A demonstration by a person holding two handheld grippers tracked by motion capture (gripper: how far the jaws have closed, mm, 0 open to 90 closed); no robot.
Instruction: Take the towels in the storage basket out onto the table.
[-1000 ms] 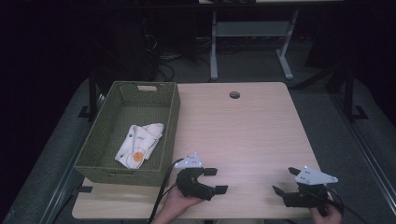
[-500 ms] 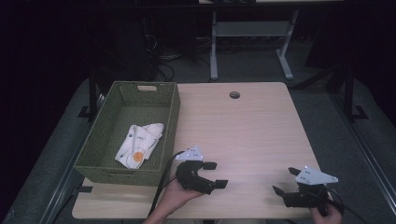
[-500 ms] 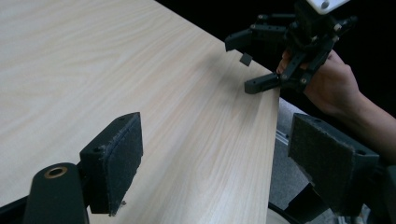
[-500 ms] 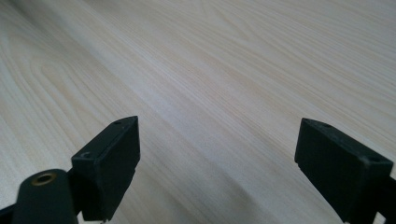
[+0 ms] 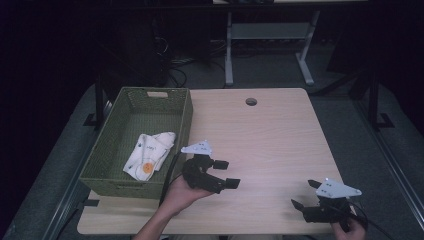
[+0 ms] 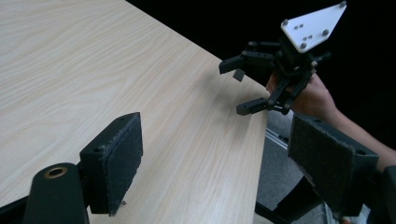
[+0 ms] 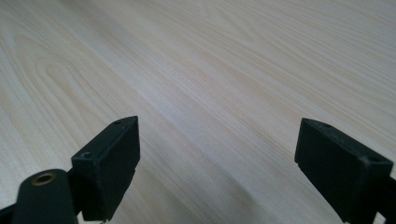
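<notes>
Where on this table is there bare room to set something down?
The table is bare from the basket across to its right edge, and from the round hole down to the tongs. It is crowded only at the near edge, around the left tongs and right tongs, and inside the basket where the sock lies.

Bare tabletop (image 5: 270,135) between both tools; green basket (image 5: 186,120) along left edge.

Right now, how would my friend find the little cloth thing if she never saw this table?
Start at the wooden table and look to its left edge, where a green woven basket stands. Inside, near the front, lies a white cloth, crumpled. It is the one thing in the basket, and it has an orange round spot on it.
</notes>
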